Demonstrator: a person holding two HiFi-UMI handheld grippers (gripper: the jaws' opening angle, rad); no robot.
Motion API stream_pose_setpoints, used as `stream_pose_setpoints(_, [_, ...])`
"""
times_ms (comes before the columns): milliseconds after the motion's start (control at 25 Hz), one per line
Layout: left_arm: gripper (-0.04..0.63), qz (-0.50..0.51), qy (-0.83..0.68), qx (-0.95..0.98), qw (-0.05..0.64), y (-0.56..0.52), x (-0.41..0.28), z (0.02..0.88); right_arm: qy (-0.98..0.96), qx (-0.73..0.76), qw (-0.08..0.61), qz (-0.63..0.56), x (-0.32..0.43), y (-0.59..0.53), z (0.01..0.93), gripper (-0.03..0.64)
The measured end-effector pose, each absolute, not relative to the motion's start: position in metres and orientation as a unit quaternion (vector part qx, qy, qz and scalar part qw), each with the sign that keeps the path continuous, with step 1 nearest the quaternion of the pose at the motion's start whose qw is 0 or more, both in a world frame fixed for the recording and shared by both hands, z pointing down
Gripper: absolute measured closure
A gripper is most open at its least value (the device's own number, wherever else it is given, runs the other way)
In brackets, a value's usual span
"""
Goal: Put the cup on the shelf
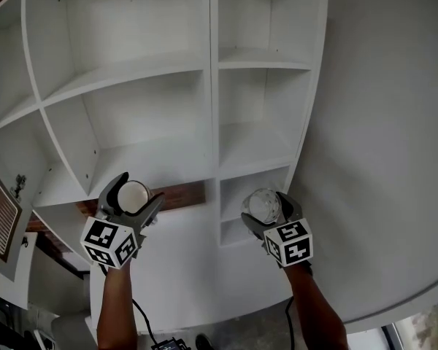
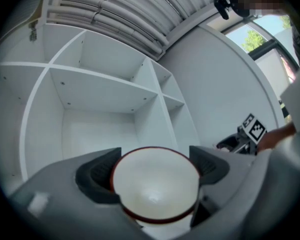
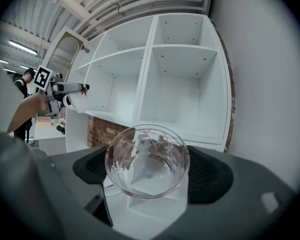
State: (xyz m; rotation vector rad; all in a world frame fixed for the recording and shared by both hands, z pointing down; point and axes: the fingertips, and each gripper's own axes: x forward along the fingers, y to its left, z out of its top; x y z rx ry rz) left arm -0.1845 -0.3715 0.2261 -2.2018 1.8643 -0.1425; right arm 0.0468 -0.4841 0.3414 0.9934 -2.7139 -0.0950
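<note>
Cups are clamped in both grippers' jaws: a white cup [image 2: 155, 184] in the left gripper [image 1: 137, 194] at 7 o'clock, a glass cup [image 3: 147, 166] in the right gripper [image 1: 267, 208] at 5 o'clock. The shelf [image 1: 153, 70] is seen at 12 o'clock.

Both arms poke in from the bottom edge, left forearm [image 1: 117, 308] lower left, right forearm [image 1: 320, 312] lower right. The left gripper [image 1: 133, 199], left of centre, has its jaws wide and clamped on a white cup [image 2: 155, 184]. The right gripper [image 1: 265, 207], right of centre, grips a glass cup [image 3: 147, 161] the same way.
</note>
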Motion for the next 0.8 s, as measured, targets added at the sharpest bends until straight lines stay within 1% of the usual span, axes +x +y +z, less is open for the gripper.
stream_pose_setpoints(240, [0.170, -0.053, 0.643, -0.752, 0.136, -0.387, -0.192, 0.198, -0.930, 0.344, 0.112, -0.063, 0.045, -0.499, 0.288, 0.150])
stream_pose_setpoints(480, [0.170, -0.058, 0.644, -0.752, 0.131, -0.409, -0.206, 0.184, -0.930, 0.344, 0.109, -0.074, 0.030, -0.522, 0.249, 0.150])
stream_pose_setpoints(800, [0.170, -0.062, 0.642, -0.759, 0.090, -0.443, -0.227, 0.189, -0.929, 0.345, 0.124, -0.049, 0.007, -0.560, 0.236, 0.150])
